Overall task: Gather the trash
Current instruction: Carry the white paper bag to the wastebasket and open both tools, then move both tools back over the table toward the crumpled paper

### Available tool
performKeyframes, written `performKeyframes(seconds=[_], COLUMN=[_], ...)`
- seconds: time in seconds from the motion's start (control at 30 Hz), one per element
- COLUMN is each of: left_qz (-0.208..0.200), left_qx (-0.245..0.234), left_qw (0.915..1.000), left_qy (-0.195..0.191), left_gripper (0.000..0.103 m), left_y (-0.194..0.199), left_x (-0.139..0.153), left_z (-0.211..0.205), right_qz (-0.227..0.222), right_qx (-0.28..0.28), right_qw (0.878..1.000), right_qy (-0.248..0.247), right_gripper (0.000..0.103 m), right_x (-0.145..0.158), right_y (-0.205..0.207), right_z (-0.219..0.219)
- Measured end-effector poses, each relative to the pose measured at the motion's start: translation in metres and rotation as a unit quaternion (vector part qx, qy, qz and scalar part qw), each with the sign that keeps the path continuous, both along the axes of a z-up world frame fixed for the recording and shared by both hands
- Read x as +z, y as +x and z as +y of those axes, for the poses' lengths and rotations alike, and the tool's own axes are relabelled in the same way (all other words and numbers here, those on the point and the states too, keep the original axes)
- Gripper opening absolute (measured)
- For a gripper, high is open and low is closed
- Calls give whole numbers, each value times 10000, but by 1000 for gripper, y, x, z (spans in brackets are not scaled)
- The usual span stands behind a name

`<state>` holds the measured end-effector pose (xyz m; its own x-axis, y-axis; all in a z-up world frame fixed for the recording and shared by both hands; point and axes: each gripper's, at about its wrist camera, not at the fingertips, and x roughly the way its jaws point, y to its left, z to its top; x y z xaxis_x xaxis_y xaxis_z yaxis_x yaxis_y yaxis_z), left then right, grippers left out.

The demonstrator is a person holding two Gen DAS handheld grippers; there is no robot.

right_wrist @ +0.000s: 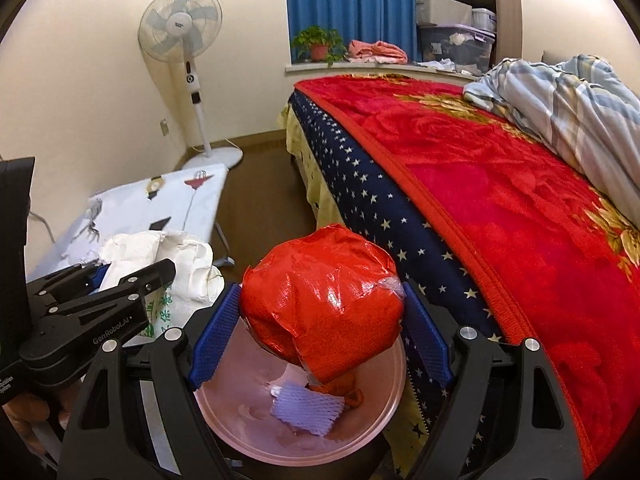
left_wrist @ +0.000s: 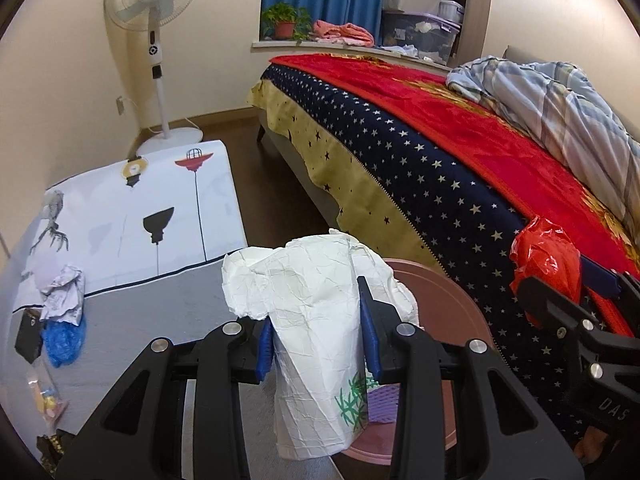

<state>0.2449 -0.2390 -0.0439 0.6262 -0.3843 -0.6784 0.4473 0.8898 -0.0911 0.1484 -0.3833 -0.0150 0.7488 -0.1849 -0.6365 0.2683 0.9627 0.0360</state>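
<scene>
- Paper bag [left_wrist: 316,320]: white, matt, heavily creased.
- Red bag [right_wrist: 324,304]: thin plastic film, glossy, wrinkled.
- Bin [right_wrist: 384,408]: smooth pink plastic.
- Net [right_wrist: 306,408]: lilac foam mesh.
- Blanket [right_wrist: 500,200]: red plush cloth.
- Gripper pads [right_wrist: 214,332]: blue ribbed plastic.

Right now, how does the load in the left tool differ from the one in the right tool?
The left tool grips a crumpled white paper bag with green print; the right tool grips a shiny red plastic bag. The paper bag hangs long and creased; the plastic bag is balled round. The plastic bag hangs over the pink bin; the paper bag is beside it. Both are held, neither dropped.
</scene>
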Motion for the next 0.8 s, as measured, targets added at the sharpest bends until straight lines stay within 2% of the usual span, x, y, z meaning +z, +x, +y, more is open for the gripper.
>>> performKeyframes(seconds=[0.1,0.17,0.2,0.3,0.4,0.57,0.7,0.73,0.8], left_qz=[61,61,25,-117,-90,-305,-684,-808,-1078], left_qx=[-46,8,142,373,433,651,785,840,1034], left_qw=[10000,10000,9999,9992,9990,9974,9946,9932,9888], left_qy=[2,9,83,72,73,112,-5,-23,-31], left_gripper=[45,70,88,91,91,91,91,95,95], left_y=[4,5,5,6,7,-6,-38,-49,-74], left_x=[-4,-5,-4,1,7,30,61,68,81], left_z=[-4,-4,-3,4,12,38,76,87,108], right_qz=[60,124,138,100,135,16,-336,-431,-589], right_qx=[-60,-126,-187,-350,-406,-362,-193,-111,62], right_qw=[9999,9998,9997,9993,9990,9990,9986,9982,9971], right_qy=[-96,-63,-56,-45,106,276,361,411,468], right_gripper=[83,85,88,93,93,93,93,93,95], right_x=[-3,-6,-7,-7,-7,2,19,23,33], right_y=[5,6,7,5,5,1,-18,-26,-40], right_z=[-3,-6,-7,-13,-18,-9,10,17,34])
